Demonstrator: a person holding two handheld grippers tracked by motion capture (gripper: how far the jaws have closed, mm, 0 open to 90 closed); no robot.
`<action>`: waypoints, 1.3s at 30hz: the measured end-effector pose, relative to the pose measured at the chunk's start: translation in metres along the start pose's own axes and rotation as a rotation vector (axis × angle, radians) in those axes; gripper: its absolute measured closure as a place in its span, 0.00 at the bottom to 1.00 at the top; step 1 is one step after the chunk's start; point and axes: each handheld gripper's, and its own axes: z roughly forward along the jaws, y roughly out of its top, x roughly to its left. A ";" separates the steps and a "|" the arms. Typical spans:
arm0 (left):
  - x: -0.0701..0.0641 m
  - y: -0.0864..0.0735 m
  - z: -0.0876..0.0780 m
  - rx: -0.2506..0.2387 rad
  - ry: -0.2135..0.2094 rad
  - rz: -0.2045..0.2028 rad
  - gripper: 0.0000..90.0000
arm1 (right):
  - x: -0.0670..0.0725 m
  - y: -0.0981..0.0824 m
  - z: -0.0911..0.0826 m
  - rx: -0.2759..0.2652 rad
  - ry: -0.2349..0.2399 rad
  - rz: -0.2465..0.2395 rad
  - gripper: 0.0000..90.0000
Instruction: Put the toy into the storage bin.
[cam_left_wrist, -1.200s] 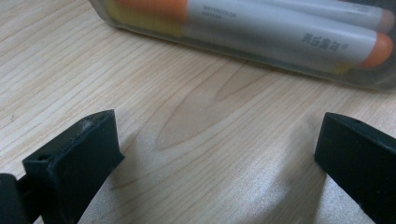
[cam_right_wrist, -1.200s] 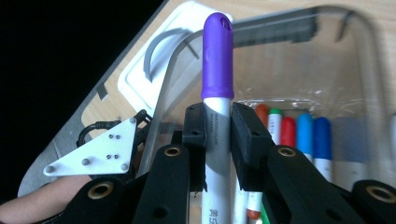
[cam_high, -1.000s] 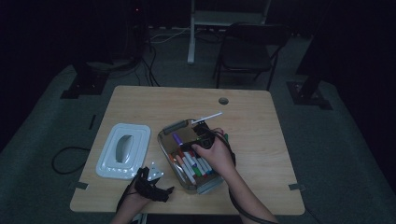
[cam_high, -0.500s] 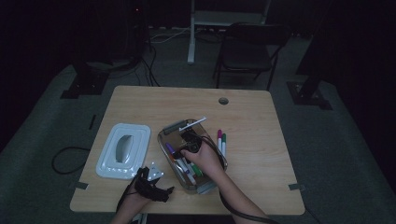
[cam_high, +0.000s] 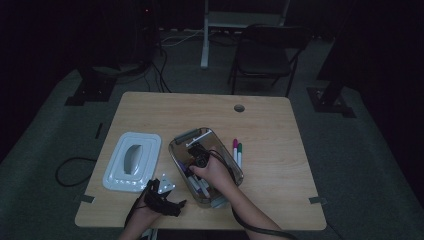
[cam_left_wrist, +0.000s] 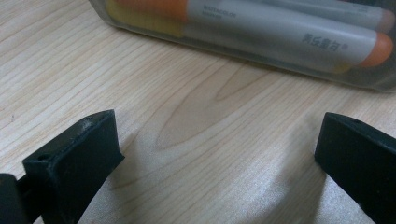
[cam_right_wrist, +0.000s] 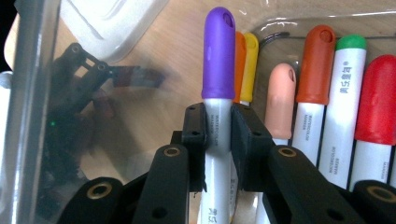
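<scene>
Clamping a purple-capped marker (cam_right_wrist: 218, 93) in our right gripper (cam_right_wrist: 218, 140), jaws pressed tight on its white barrel, cap pointing away from the camera. The marker sits inside the clear bin (cam_high: 180, 155) mid-table, beside orange, yellow, peach, green and red capped markers (cam_right_wrist: 345, 107). Our left gripper (cam_left_wrist: 215, 154) rests low on the wooden table (cam_left_wrist: 140, 79), jaws wide apart, nothing between them, just beside the bin wall. White lid (cam_high: 132, 161) lies left of the bin; two markers (cam_high: 237, 150) lie just right of it.
</scene>
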 end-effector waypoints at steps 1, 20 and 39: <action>0.000 0.000 0.000 0.000 0.000 0.000 0.01 | 0.000 0.000 0.000 0.003 -0.002 -0.004 0.84; 0.000 0.000 0.000 0.001 -0.001 0.000 0.01 | -0.013 -0.012 -0.061 -0.167 0.059 -0.037 0.68; 0.000 0.000 0.000 -0.001 0.000 -0.001 0.01 | -0.078 -0.052 -0.157 -0.441 0.013 0.031 0.61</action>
